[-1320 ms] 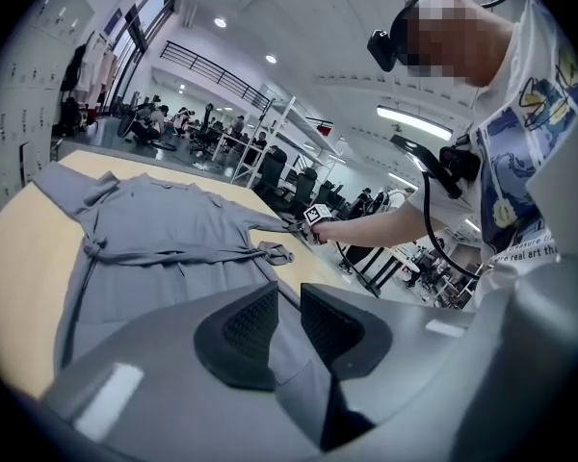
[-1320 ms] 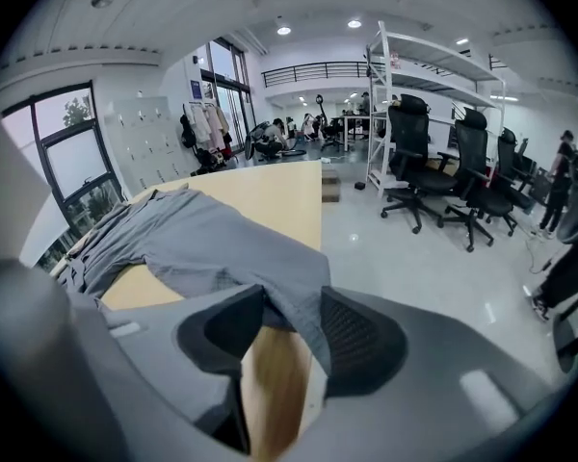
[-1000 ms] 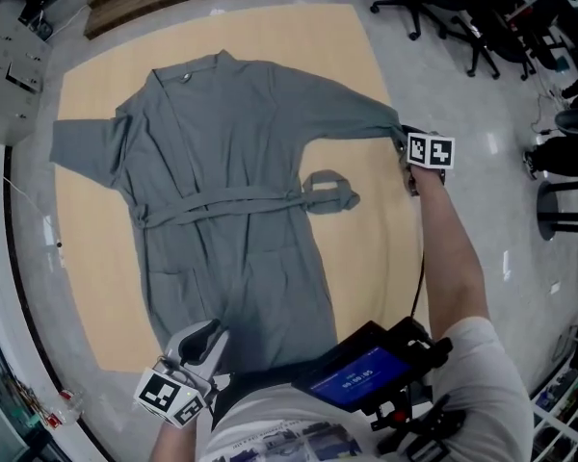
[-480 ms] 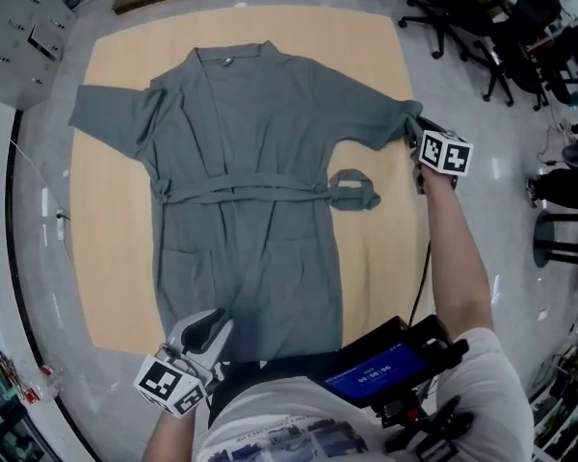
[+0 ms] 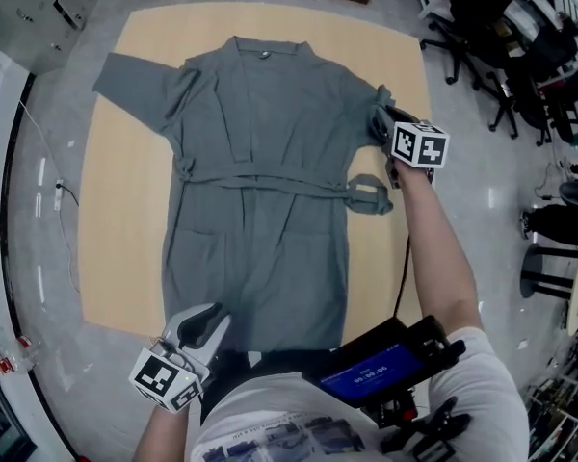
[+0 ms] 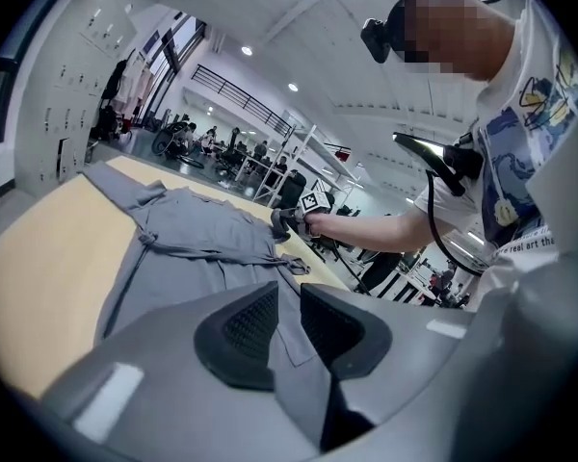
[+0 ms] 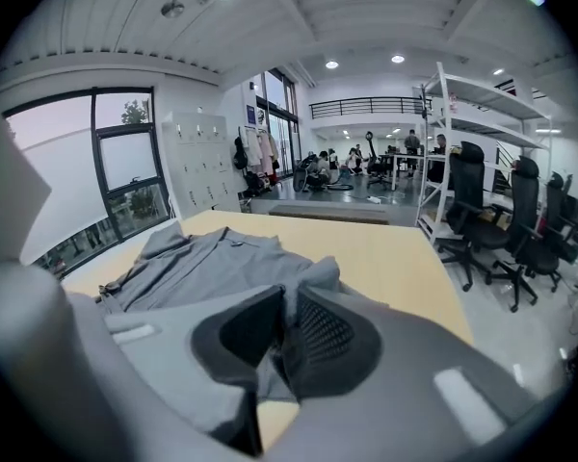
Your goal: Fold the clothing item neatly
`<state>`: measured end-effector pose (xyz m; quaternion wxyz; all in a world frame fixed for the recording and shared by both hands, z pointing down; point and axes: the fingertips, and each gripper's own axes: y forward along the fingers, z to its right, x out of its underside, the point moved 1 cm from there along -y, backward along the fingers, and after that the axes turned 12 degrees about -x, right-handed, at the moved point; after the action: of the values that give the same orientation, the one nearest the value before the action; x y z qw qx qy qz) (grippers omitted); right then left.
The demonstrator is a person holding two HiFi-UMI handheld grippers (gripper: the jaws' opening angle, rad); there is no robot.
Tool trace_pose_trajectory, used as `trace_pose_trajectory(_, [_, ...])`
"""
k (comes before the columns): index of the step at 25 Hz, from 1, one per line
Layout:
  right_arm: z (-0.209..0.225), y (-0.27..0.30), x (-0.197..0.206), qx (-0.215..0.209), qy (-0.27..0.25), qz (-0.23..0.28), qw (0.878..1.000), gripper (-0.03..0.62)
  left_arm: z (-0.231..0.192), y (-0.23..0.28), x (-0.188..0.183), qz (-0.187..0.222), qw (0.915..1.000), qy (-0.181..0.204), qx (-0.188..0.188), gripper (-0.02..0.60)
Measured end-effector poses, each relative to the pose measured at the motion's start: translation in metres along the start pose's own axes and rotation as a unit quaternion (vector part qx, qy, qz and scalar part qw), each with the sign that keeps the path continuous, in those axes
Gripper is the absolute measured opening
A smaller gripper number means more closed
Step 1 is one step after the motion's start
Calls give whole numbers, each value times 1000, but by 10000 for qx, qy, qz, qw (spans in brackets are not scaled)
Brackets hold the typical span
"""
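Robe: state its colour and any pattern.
The robe is plain slate grey, with no pattern; the head view shows it best.

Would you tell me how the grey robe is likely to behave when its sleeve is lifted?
Probably floppy: the robe lies flat, and its lifted sleeve bunches and sags. Likely light, as the cloth looks thin. The belt end may trail loose.

Your right gripper (image 7: 287, 306) had just been closing its jaws, and they pinched the sleeve (image 7: 320, 275) of the grey robe (image 7: 222, 263) between them. The robe lay spread on the tan mat (image 7: 395, 258), with office chairs (image 7: 482, 229) at the right.
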<state>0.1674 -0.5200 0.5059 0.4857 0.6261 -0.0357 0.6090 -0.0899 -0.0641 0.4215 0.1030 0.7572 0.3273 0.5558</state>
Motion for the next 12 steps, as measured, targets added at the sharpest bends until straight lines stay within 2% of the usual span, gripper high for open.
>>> trace_pose_trajectory(12, [-138, 96, -30, -1069, -646, -287, 9918, 54, -16, -36, 9, 144, 9989, -171, -404, 77])
